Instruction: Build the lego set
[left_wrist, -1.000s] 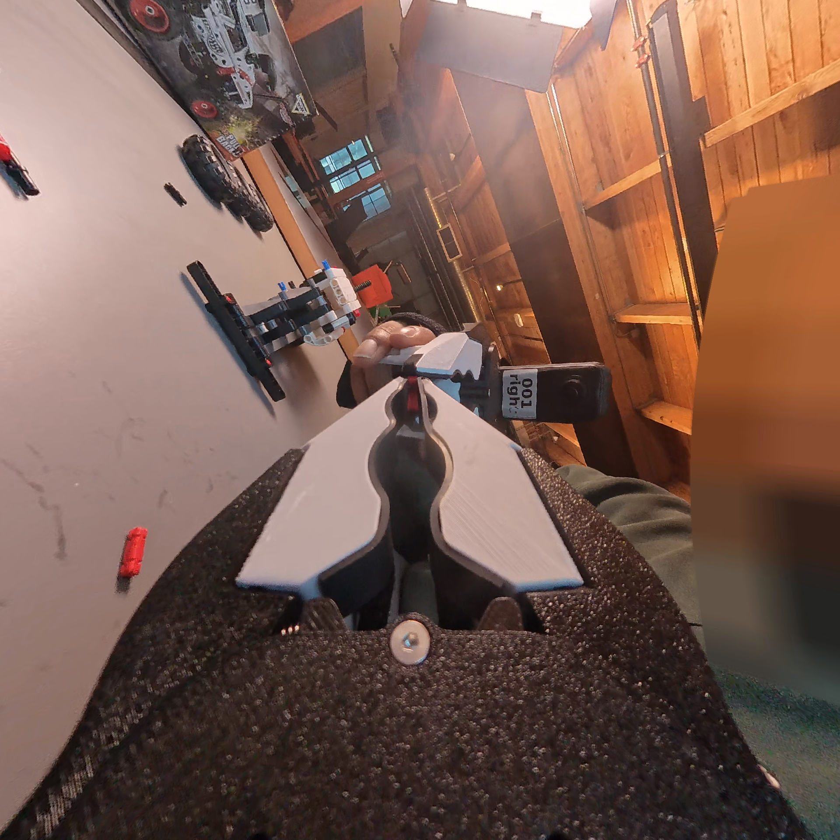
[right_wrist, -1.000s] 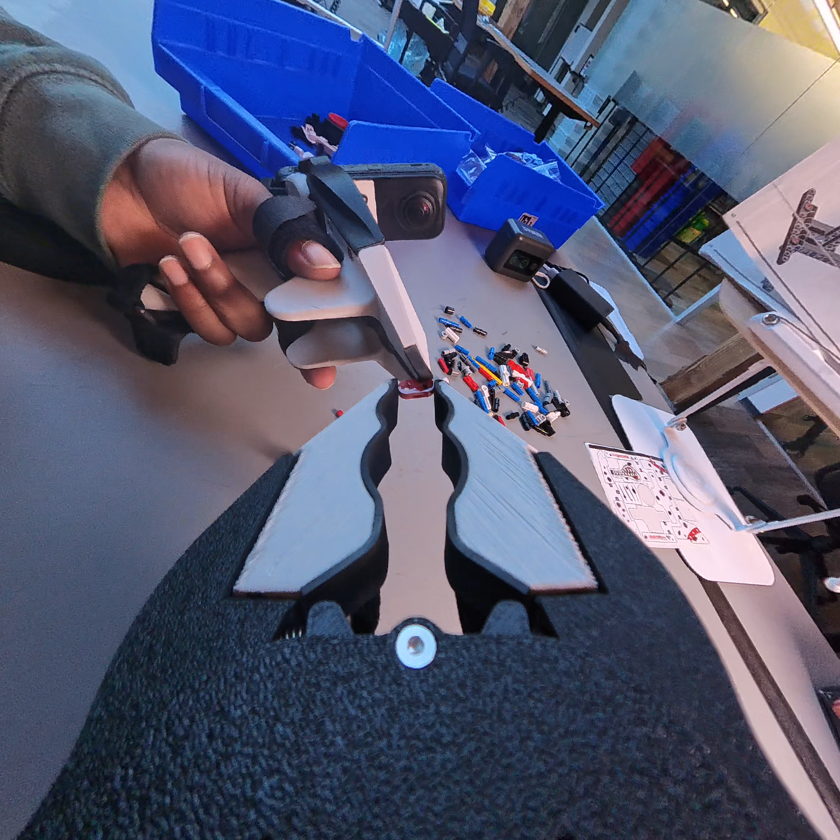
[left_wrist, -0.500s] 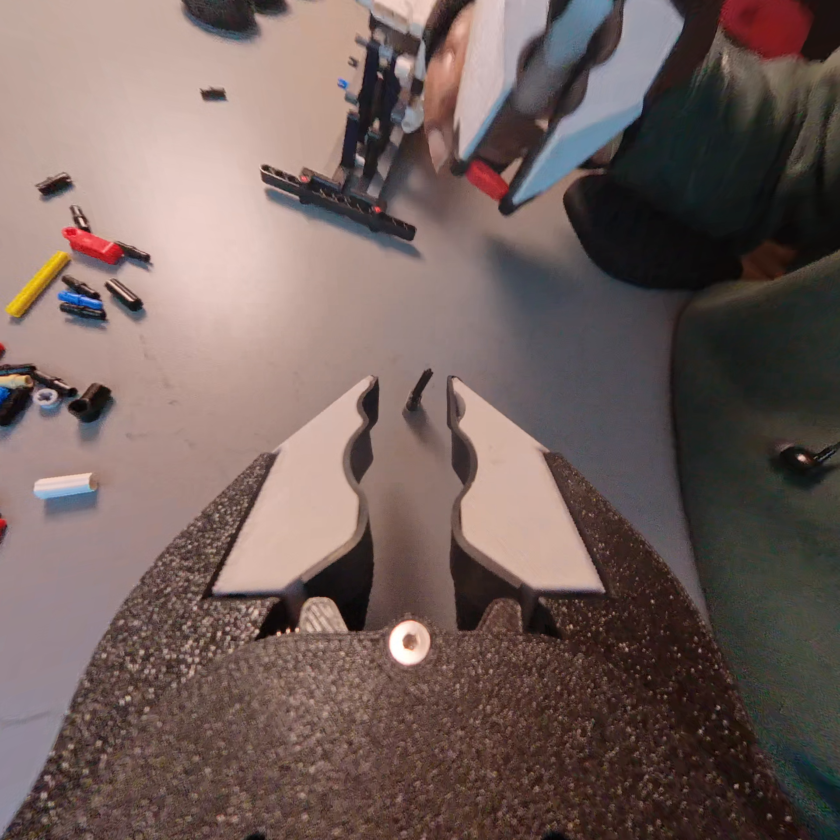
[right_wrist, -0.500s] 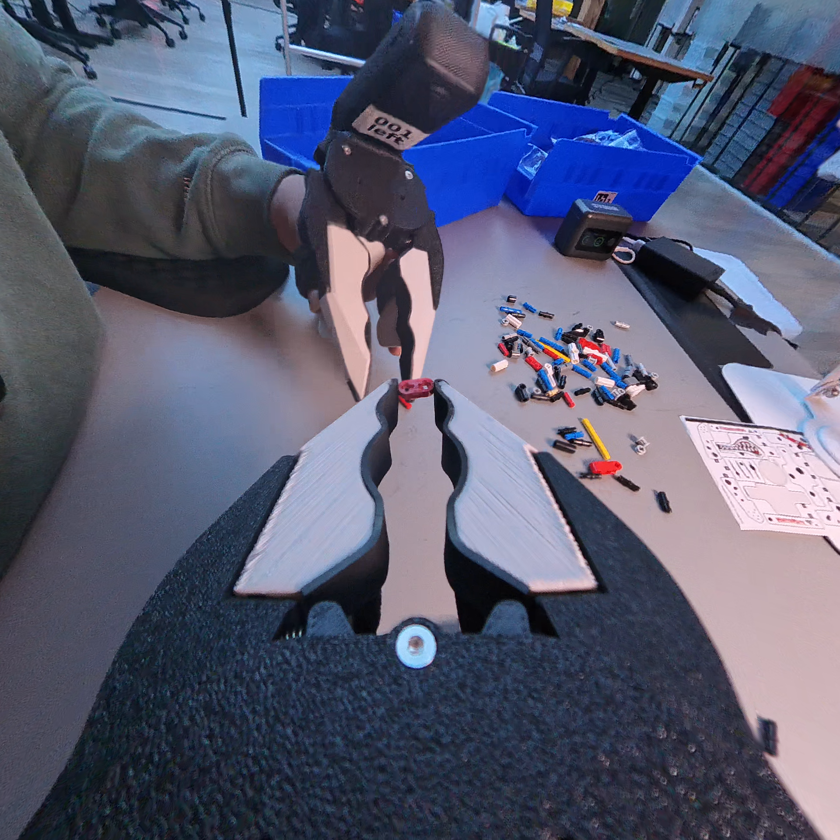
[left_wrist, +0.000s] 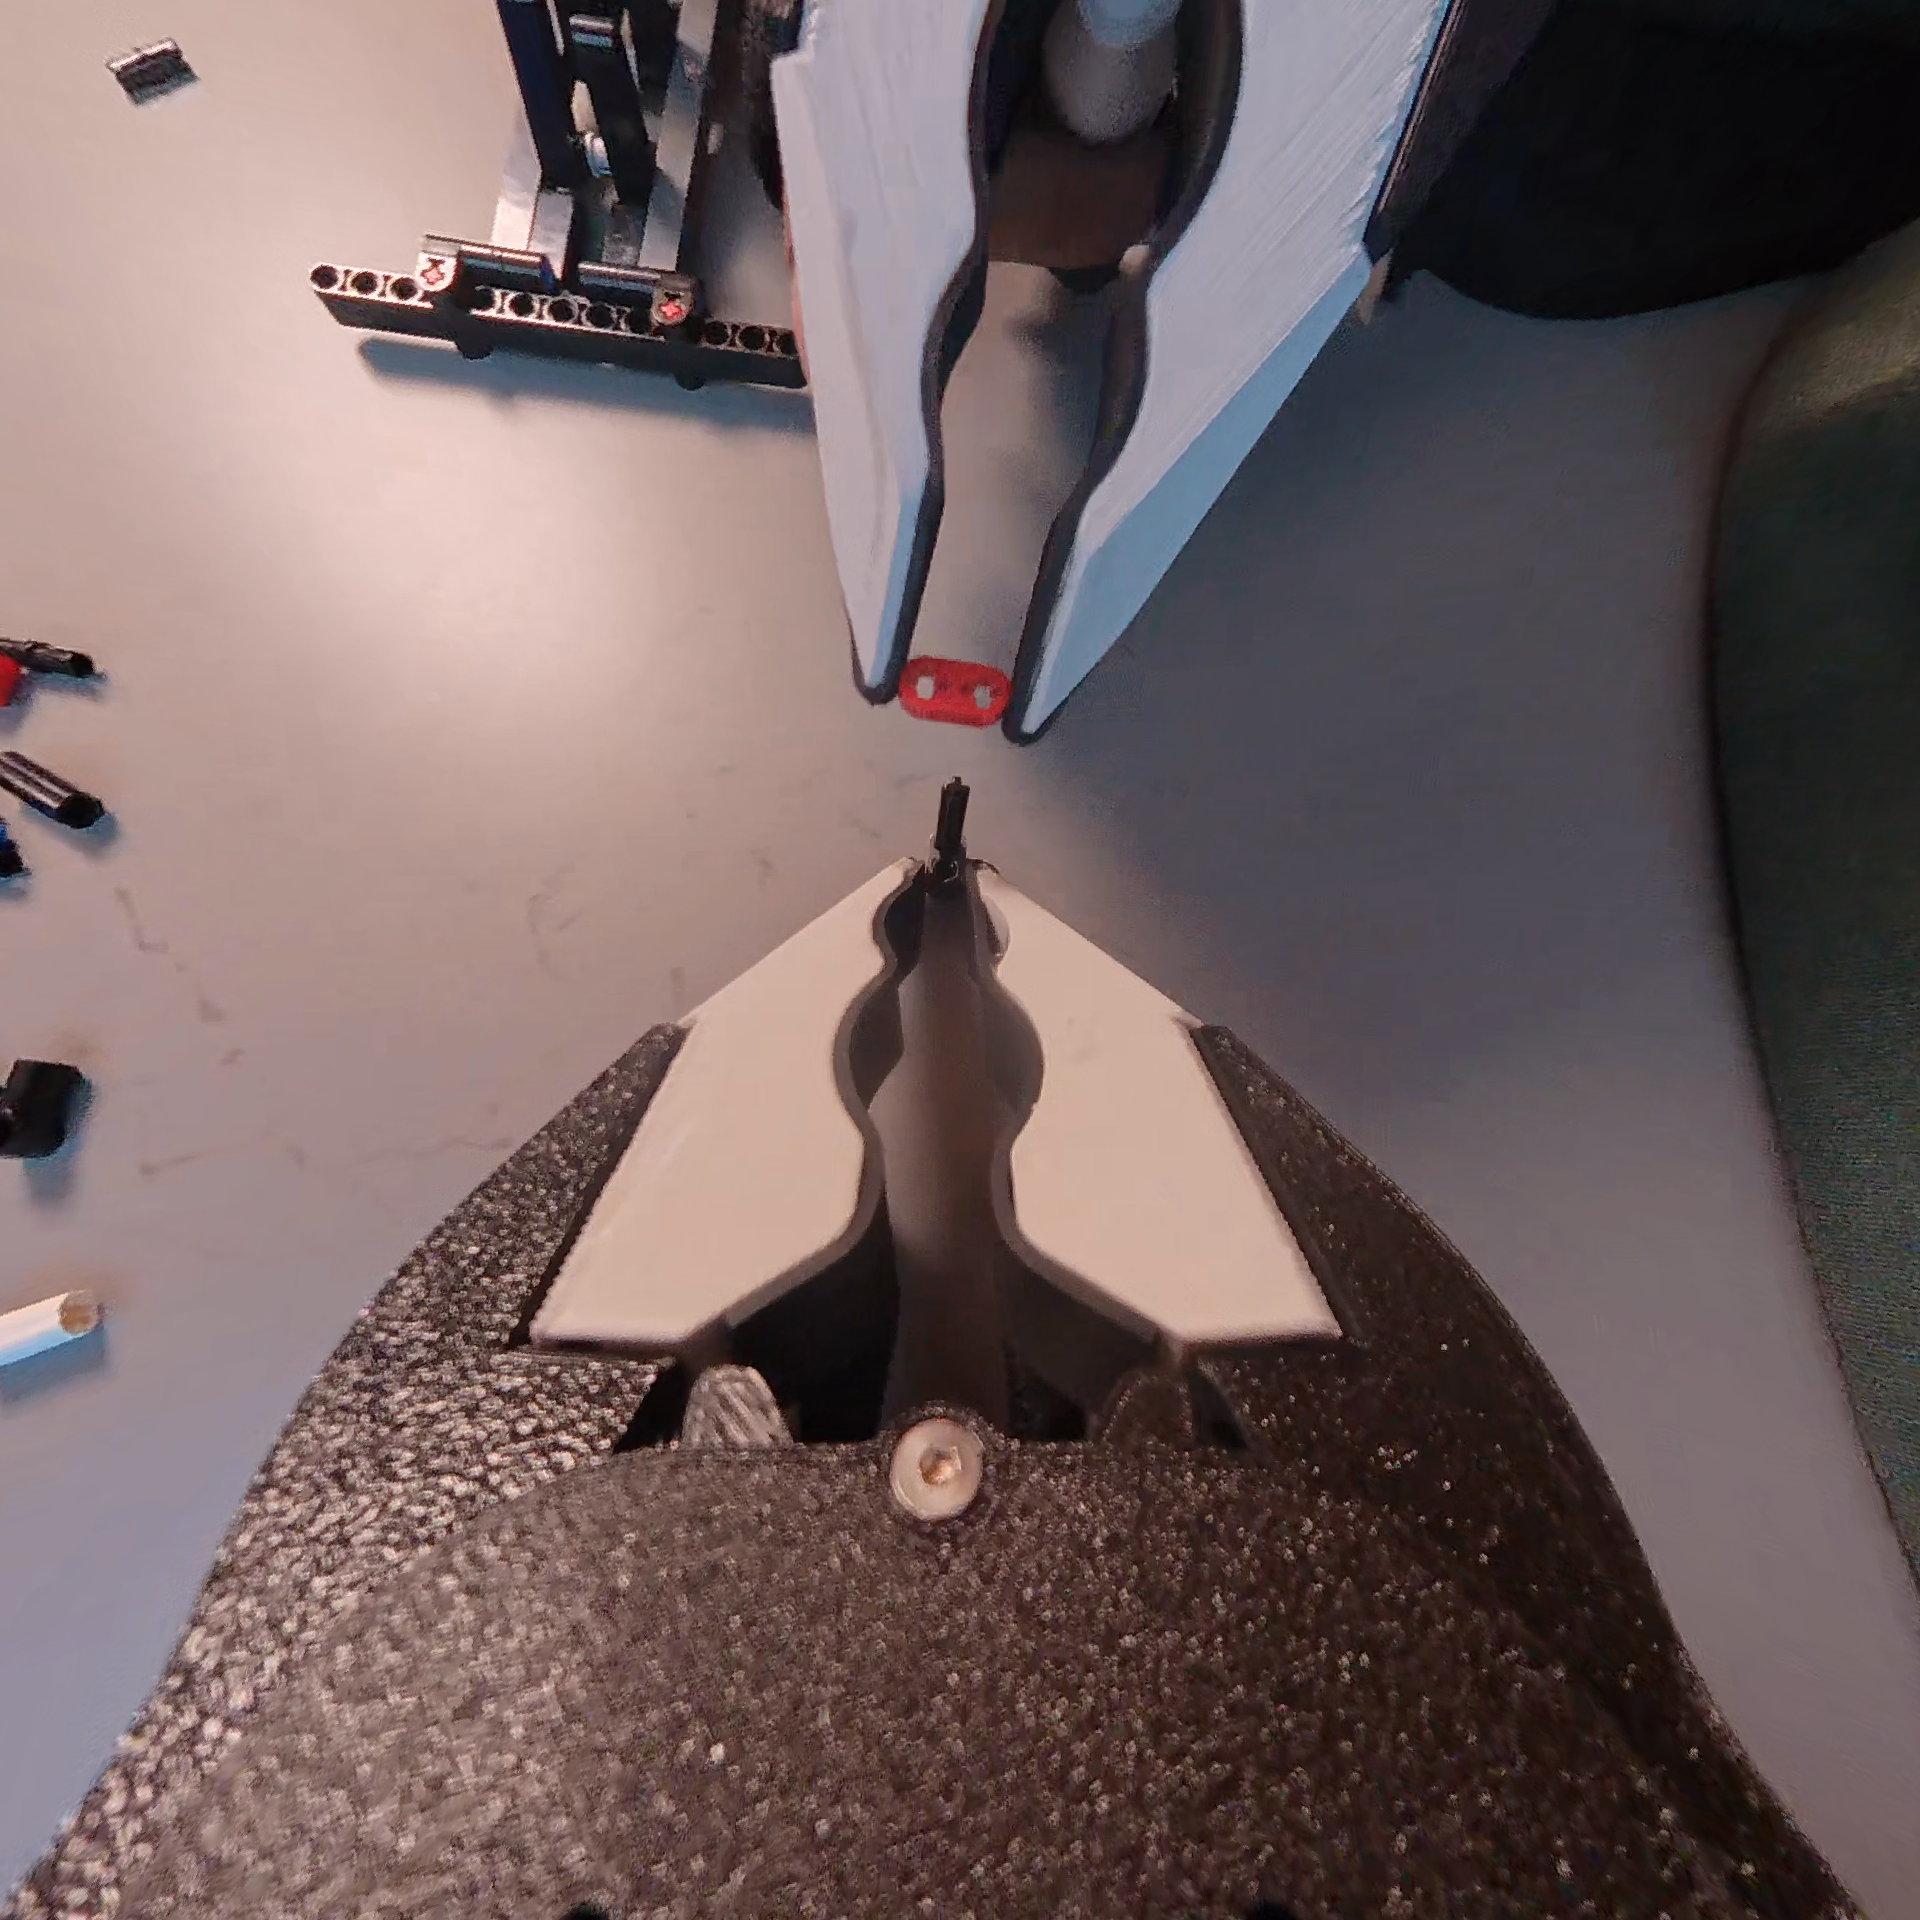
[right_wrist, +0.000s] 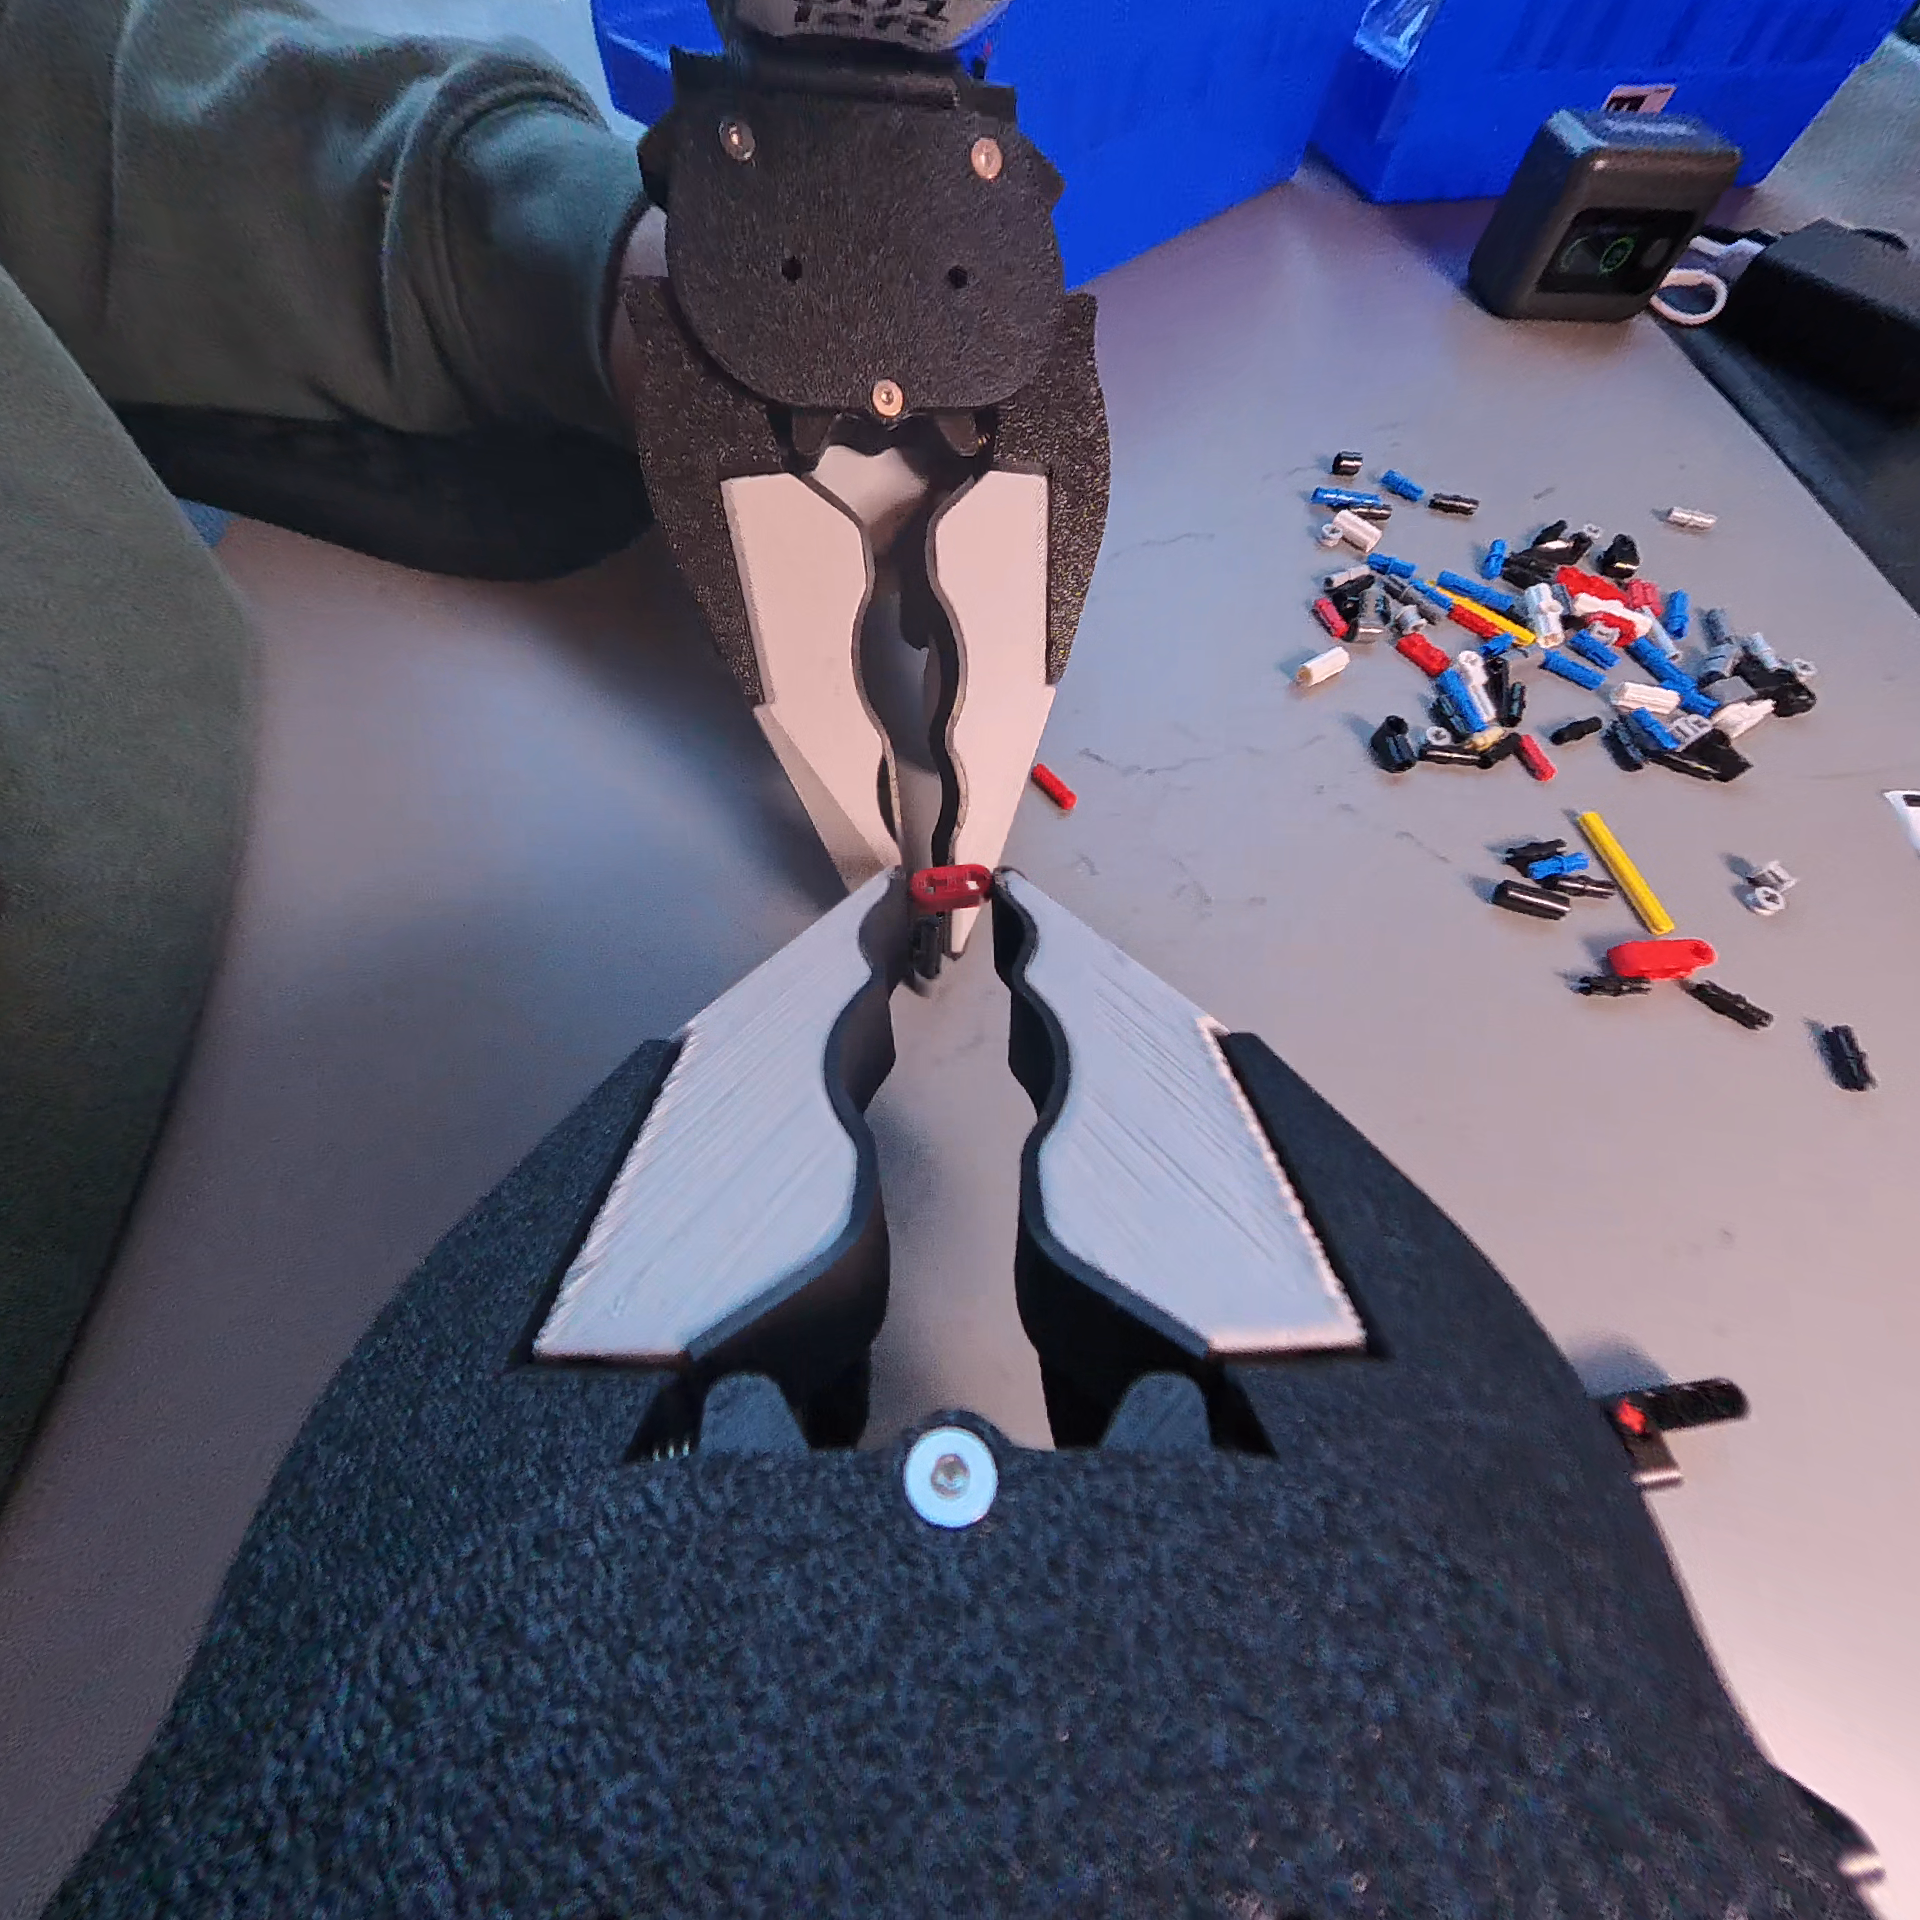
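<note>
**Pin and link lined up, a small gap left to close**

The left gripper (left_wrist: 943, 868) has its jaws pinched together on a short black pin (left_wrist: 950, 821), which sticks out past the tips toward the far side. Facing it, the right gripper (left_wrist: 954, 704) clamps a small red two-hole link (left_wrist: 954, 692) by its ends, holes turned toward the pin. The two pieces sit just apart above the grey table (left_wrist: 436, 644), not yet touching. The partly built black-and-white chassis (left_wrist: 582, 281) rests on the table at far left, and loose parts (right_wrist: 1558, 644) lie scattered to the right in the right wrist view.

The likely next step is pressing the pin into one of the link's holes. The grip on both pieces is slight: a push that is off-axis could tip the pin in the jaws or twist the link out sideways. The pin points between the two holes rather than at one, so it may strike the bridge and pop free onto the table.
</note>
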